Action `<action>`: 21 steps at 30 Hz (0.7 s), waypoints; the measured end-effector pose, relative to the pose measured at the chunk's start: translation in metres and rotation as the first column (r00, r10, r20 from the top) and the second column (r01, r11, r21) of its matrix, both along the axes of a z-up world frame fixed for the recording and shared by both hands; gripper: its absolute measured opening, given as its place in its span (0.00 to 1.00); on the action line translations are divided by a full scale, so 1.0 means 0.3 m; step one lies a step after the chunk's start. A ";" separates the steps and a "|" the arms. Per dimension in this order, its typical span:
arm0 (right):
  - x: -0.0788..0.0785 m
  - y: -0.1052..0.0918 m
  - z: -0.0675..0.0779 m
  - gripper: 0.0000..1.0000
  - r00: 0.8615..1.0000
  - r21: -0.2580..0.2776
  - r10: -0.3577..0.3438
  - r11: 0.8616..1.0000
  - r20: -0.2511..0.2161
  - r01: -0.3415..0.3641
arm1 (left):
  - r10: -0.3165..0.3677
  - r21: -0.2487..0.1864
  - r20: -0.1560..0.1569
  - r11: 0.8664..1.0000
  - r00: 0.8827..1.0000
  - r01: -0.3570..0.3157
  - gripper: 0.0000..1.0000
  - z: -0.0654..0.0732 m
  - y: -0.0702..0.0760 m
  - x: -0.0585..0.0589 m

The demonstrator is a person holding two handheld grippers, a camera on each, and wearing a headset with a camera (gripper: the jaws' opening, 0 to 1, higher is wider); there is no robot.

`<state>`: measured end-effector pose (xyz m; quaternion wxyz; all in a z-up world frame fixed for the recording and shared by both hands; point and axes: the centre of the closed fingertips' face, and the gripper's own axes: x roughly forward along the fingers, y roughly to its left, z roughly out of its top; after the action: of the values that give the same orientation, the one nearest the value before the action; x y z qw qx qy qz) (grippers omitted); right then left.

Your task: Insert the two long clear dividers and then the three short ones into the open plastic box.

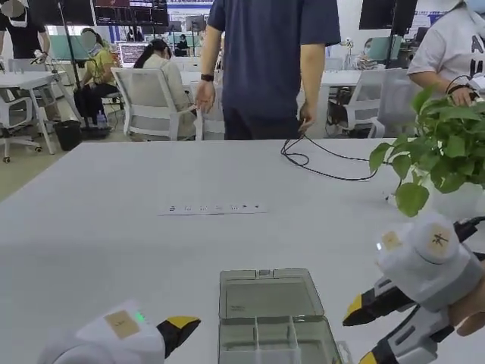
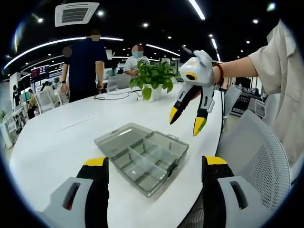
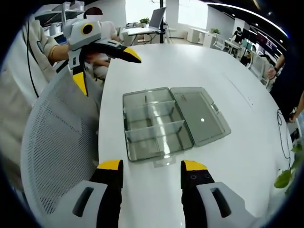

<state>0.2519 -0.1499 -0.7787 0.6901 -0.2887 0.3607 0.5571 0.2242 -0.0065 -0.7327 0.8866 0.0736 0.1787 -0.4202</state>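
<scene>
- While the plastic box (image 1: pixel 276 343) lies at the tabletop's (image 1: pixel 114 227) near edge, its lid (image 1: pixel 265 294) is laid open flat.
- Clear dividers (image 3: pixel 154 128) are seen inside.
- Left gripper (image 3: pixel 107 72) is held wide, empty.
- Right gripper (image 2: pixel 185 123) is spread wide, empty.

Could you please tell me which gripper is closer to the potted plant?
Right. The right gripper hangs just short of the potted plant, on its side of the open box; the left gripper is across the box, farther away.
</scene>
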 end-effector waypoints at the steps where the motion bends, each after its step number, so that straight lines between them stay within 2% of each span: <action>1: 0.001 -0.016 -0.001 0.50 1.000 -0.004 -0.006 1.000 0.002 0.006 | -0.004 0.003 -0.004 1.000 1.000 0.004 0.80 -0.003 -0.001 -0.003; 7: -0.002 -0.109 -0.017 0.51 1.000 -0.039 -0.028 0.999 -0.002 0.027 | -0.008 0.004 -0.010 1.000 1.000 0.008 0.80 -0.011 -0.010 -0.009; 10: 0.002 -0.177 -0.042 0.51 0.999 -0.081 -0.043 0.996 0.000 0.043 | -0.011 0.004 -0.007 1.000 1.000 0.011 0.80 -0.007 -0.013 -0.011; 13: 0.003 -0.218 -0.059 0.51 0.998 -0.094 -0.057 0.994 -0.004 0.056 | -0.009 0.006 -0.005 1.000 1.000 0.009 0.80 -0.007 -0.011 -0.010; 17: -0.001 -0.305 -0.105 0.51 0.998 -0.159 -0.069 0.985 -0.004 0.068 | -0.002 0.010 -0.009 1.000 1.000 0.002 0.80 -0.010 -0.007 -0.008; 21: -0.013 -0.363 -0.134 0.51 0.998 -0.203 -0.062 0.977 -0.013 0.059 | 0.005 0.014 -0.014 1.000 1.000 -0.005 0.79 -0.015 -0.003 -0.007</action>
<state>0.2480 -0.2587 -0.8188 0.6701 -0.3410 0.4310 0.4989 0.2221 -0.0074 -0.7371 0.8859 0.0765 0.1879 -0.4172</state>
